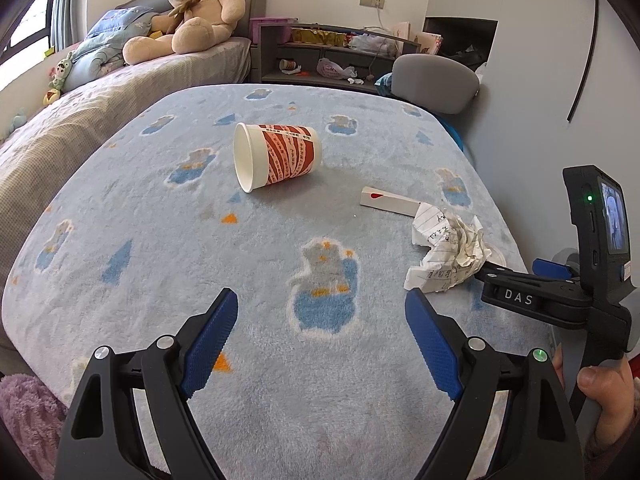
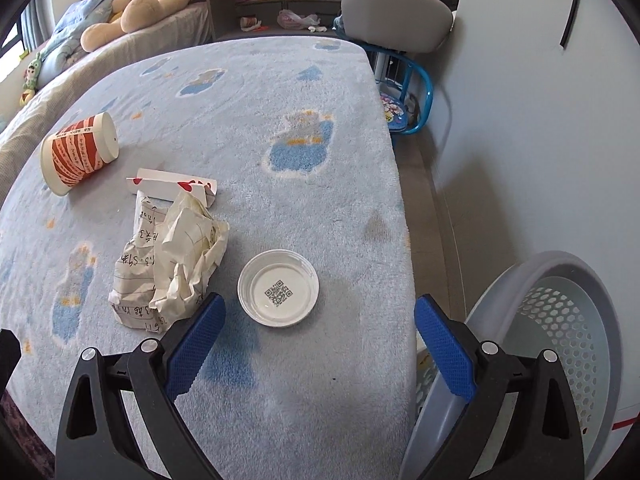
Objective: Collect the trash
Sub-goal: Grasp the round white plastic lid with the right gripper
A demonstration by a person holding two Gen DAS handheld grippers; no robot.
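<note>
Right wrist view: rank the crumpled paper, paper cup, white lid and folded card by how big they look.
1. crumpled paper
2. paper cup and white lid look about alike; the lid is nearer the camera, so unsure
3. folded card, partly hidden by the paper

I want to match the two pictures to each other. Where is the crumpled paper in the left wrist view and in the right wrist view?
Left wrist view: the crumpled paper lies at the right, beside the right claw that reaches in from the edge.
Right wrist view: it lies left of centre, just above the left finger, left of the white lid.
Shared landmark: the tipped cup, beyond the paper in both views.
</note>
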